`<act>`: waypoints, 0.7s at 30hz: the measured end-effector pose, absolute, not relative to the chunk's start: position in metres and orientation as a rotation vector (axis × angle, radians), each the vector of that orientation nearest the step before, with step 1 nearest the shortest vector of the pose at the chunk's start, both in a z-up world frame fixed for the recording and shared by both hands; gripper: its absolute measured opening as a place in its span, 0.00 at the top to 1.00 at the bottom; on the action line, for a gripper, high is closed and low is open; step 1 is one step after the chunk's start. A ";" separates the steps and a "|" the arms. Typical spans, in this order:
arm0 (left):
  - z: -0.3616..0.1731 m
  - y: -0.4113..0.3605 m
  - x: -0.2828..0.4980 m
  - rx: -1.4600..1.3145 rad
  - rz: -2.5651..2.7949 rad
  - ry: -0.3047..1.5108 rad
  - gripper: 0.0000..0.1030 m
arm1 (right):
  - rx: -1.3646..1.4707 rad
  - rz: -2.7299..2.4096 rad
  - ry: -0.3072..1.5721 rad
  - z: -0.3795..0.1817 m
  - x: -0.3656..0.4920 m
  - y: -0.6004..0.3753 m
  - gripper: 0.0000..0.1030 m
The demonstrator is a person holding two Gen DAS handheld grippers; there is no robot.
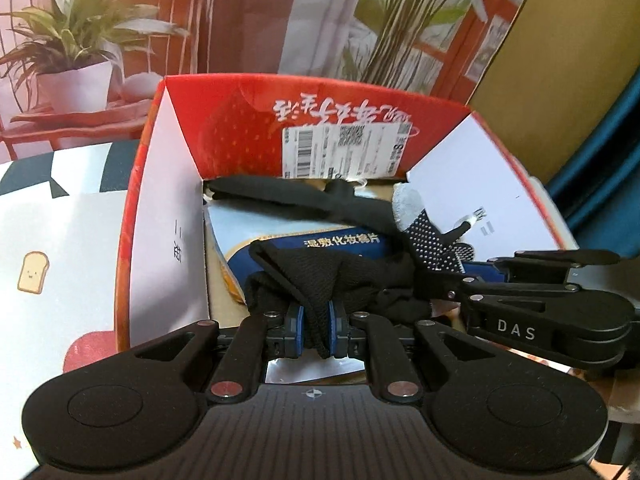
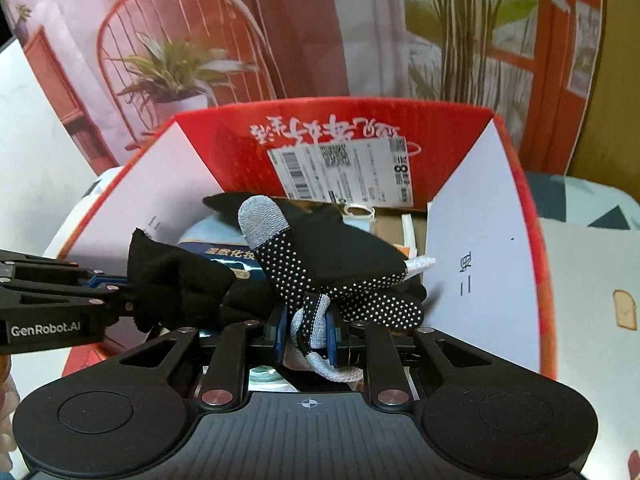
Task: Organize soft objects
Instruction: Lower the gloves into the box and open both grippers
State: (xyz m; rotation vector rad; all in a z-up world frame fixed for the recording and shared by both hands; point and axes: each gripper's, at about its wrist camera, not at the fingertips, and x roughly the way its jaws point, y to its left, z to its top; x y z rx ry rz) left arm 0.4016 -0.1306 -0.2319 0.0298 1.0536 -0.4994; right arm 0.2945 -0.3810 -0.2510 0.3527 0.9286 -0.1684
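Note:
A black knit glove with white grip dots and grey fingertips [image 2: 340, 280] is held between both grippers over an open red cardboard box [image 1: 240, 120]. My left gripper [image 1: 314, 320] is shut on the glove's black cuff [image 1: 316, 276]. My right gripper [image 2: 308, 332] is shut on a grey-tipped finger of the same glove [image 2: 316, 328]. The right gripper also shows at the right in the left wrist view [image 1: 436, 276]. The left gripper shows at the left in the right wrist view [image 2: 124, 284]. A blue and white packet [image 1: 340, 242] lies inside the box under the glove.
The box [image 2: 460, 152] has white inner flaps [image 1: 168, 240] and a shipping label [image 1: 344, 152] on its far wall. A white sheet with a toast drawing [image 1: 36, 268] lies left of the box. A printed backdrop with plants [image 1: 80, 40] stands behind.

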 end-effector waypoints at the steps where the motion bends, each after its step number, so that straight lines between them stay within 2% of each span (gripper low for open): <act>1: -0.233 -0.131 0.404 0.035 -0.496 1.061 0.87 | 0.352 -0.167 0.936 -0.253 0.296 -0.381 0.83; 9: -0.228 -0.129 0.400 0.061 -0.511 1.008 0.86 | 0.339 -0.184 0.948 -0.257 0.304 -0.381 0.82; 13: -0.221 -0.129 0.394 0.072 -0.490 0.974 0.82 | 0.317 -0.198 0.931 -0.253 0.301 -0.380 0.77; 15: -0.215 -0.128 0.388 0.083 -0.482 0.938 0.73 | 0.288 -0.212 0.911 -0.250 0.298 -0.378 0.71; 17: -0.207 -0.127 0.381 0.108 -0.465 0.888 0.49 | 0.251 -0.221 0.890 -0.245 0.294 -0.375 0.67; 21: -0.190 -0.124 0.368 0.142 -0.457 0.809 0.41 | 0.197 -0.237 0.833 -0.229 0.285 -0.372 0.49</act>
